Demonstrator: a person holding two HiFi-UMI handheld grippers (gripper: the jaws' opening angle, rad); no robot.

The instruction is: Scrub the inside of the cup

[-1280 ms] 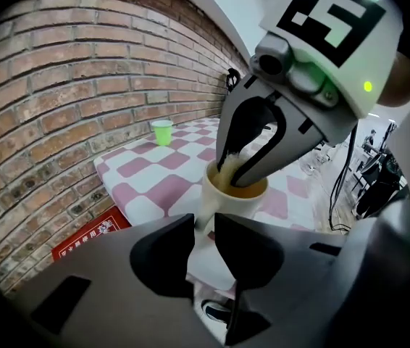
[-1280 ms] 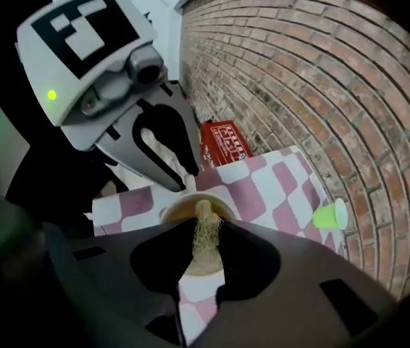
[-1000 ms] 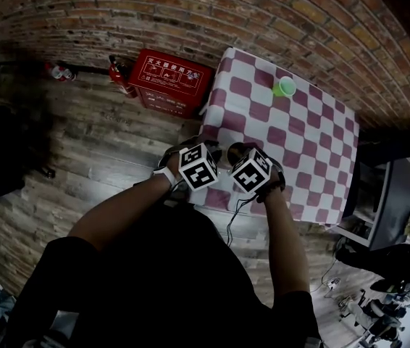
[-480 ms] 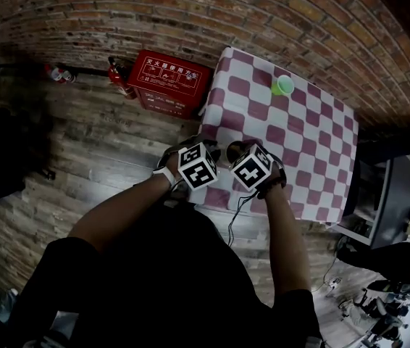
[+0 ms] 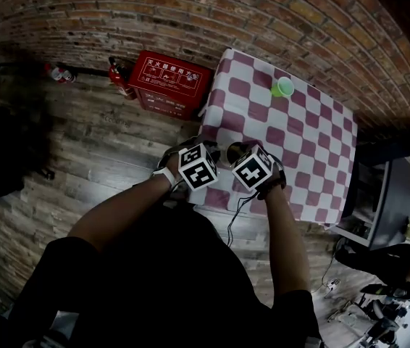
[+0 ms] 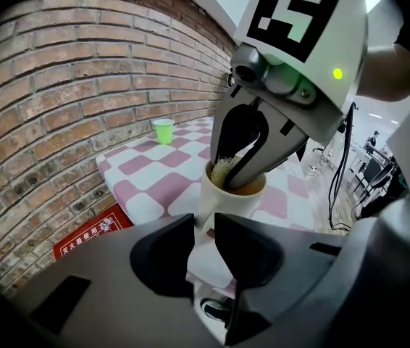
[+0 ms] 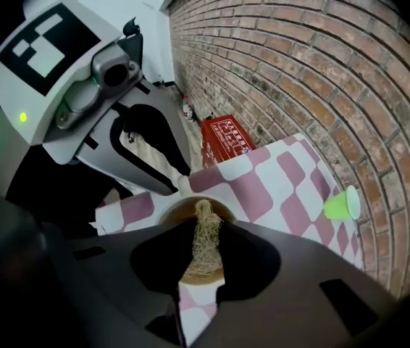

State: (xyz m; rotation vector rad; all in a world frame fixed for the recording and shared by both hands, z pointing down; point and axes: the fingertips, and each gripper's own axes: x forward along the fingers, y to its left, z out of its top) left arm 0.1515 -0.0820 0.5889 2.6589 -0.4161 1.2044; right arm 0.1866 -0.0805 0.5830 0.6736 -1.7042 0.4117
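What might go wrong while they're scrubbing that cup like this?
The left tongs hold the cup only by its handle, at the table's edge with floor below; a hard push may twist it loose and drop it. The right tongs pinch a loose, fibrous scrubber, which might slip out.

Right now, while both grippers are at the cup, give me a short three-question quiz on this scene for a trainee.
1. True or false: the right gripper holds a scrubber that reaches down into the white cup.
2. The left gripper is shut on: A the scrubber, B the white cup, C nothing.
3. Fill in: the green cup stands on the checked table near the ___ wall.
Key: 1 true; 2 B; 3 brick.
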